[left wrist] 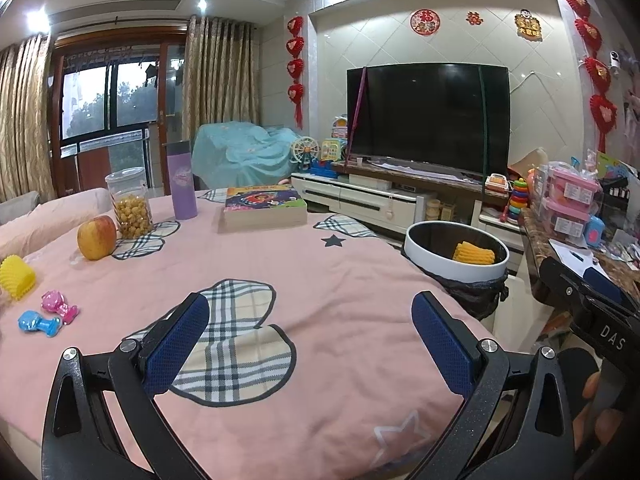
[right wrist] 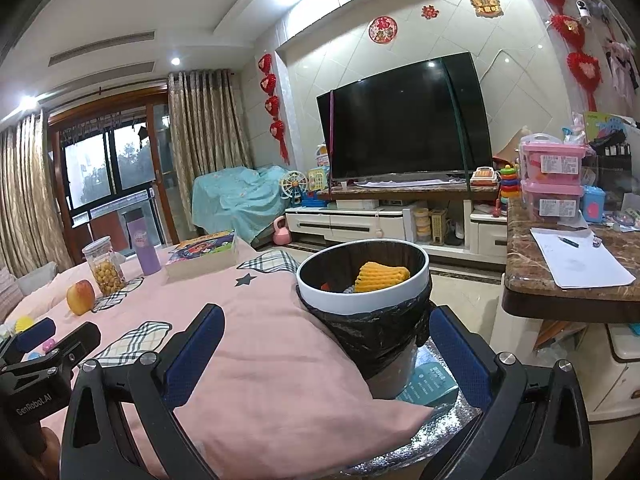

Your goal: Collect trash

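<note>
A white-rimmed trash bin lined with a black bag stands beside the pink-covered table. A yellow ribbed piece lies inside it. My left gripper hovers open and empty over the plaid patch on the cloth. My right gripper is open and empty too, its jaws either side of the table corner and the bin. On the table's left lie another yellow ribbed piece, a small pink item and a small blue one.
An apple, a jar of yellow snacks, a purple bottle and a book stand at the table's far side. A marble counter holding paper and pink boxes is on the right. A TV cabinet is behind.
</note>
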The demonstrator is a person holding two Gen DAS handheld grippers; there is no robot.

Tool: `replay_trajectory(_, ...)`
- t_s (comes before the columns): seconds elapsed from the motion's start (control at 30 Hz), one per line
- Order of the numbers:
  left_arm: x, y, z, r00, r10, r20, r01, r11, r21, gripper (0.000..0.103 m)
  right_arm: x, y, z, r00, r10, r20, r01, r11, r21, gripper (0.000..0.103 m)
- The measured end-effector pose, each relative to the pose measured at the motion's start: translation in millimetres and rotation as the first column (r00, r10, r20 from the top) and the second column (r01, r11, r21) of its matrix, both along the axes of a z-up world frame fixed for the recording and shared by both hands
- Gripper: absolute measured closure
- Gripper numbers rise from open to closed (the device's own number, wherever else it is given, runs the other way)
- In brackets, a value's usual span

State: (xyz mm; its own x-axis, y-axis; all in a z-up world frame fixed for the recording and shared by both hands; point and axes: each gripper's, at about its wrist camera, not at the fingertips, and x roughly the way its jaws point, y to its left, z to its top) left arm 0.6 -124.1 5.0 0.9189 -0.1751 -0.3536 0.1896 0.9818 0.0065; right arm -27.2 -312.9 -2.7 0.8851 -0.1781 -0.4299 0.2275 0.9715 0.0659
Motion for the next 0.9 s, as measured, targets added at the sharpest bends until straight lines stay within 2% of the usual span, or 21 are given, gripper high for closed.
replay_trajectory(0.9,3.1,-0.7,-3.3,1.000,0.002,-0.011,-0.003,1.000,-0.005,0.000,0.4,4.2,1.6,1.000,0.020,0.000,-0.020,1.000,0.011,0.000)
